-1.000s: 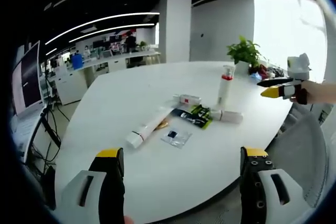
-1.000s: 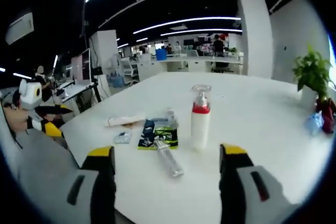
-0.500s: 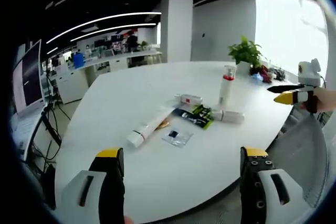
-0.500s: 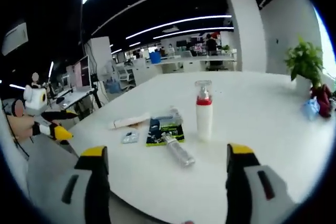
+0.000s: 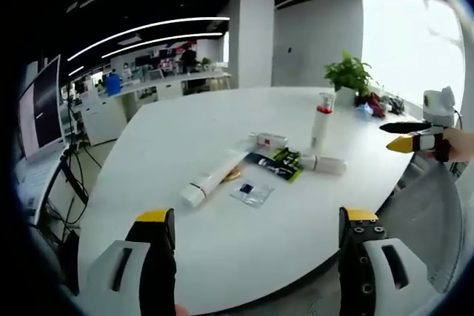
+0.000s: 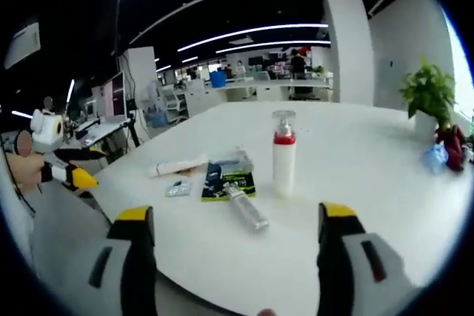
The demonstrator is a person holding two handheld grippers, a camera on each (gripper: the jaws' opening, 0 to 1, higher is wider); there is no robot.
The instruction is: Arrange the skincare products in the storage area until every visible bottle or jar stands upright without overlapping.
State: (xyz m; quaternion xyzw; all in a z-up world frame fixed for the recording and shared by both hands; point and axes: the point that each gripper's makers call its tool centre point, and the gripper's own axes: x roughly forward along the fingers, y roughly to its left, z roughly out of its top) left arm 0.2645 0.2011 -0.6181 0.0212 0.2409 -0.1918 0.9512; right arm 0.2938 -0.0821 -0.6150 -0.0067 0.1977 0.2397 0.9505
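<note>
skincare clear tube [image 6: 244,209] lies beside the upright white red-collared pump bottle [image 6: 282,155]; both wide-open, empty grippers [image 5: 252,257] [image 6: 233,257] risk toppling that bottle when reaching.

On the white table [image 5: 178,131] a pump bottle [image 5: 320,120] stands upright. Near it lie a white tube [image 5: 211,178], a clear bottle [image 5: 322,163], a dark packet [image 5: 275,163] and a small sachet [image 5: 250,192]. The left gripper [image 5: 252,257] hangs wide apart above the table's near edge.

**White table and its contents**

A white table [image 5: 192,131] spans the frame's middle. At centre stands a red-collared pump bottle [image 5: 320,120]; beside it lie a clear bottle [image 5: 320,163], a white tube [image 5: 211,178], a dark sachet [image 5: 275,163], a small clear packet [image 5: 249,192]. A potted plant [image 5: 346,75] sits upper right.
</note>
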